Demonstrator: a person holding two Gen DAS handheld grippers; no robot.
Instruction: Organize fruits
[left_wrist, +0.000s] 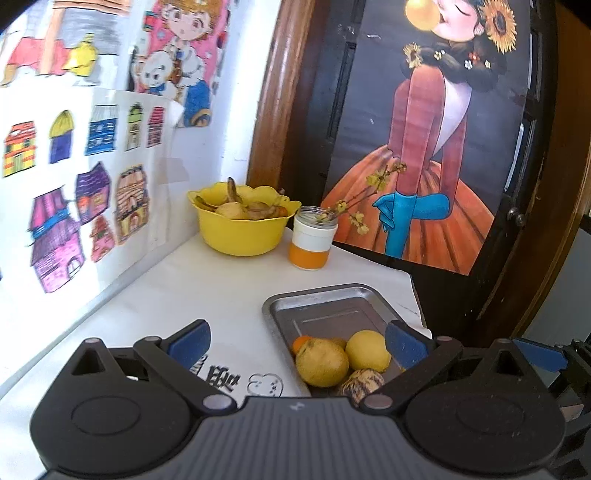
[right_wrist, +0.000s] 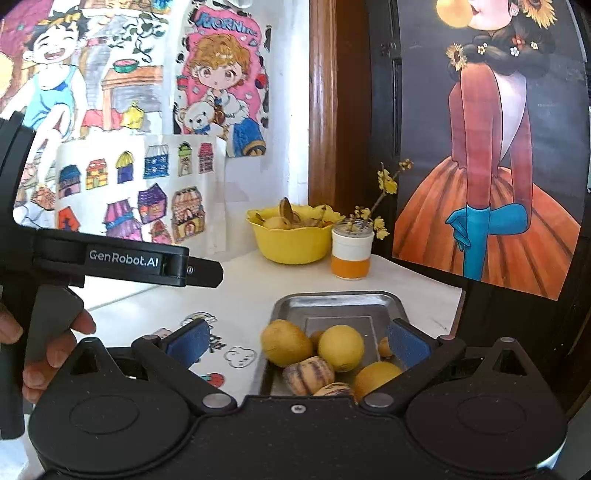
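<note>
Right wrist view, yellow bowl (right_wrist: 291, 242) beside jar (right_wrist: 351, 254), behind tray (right_wrist: 332, 301)

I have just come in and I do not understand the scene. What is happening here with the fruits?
A person holds a gripper in each hand above a white table. Both the left gripper and the right gripper are open and hold nothing. Several fruits, among them a lemon, lie in a metal tray. A yellow bowl at the back also holds some fruit, beside a jar. No fruit is gripped at this moment.
</note>
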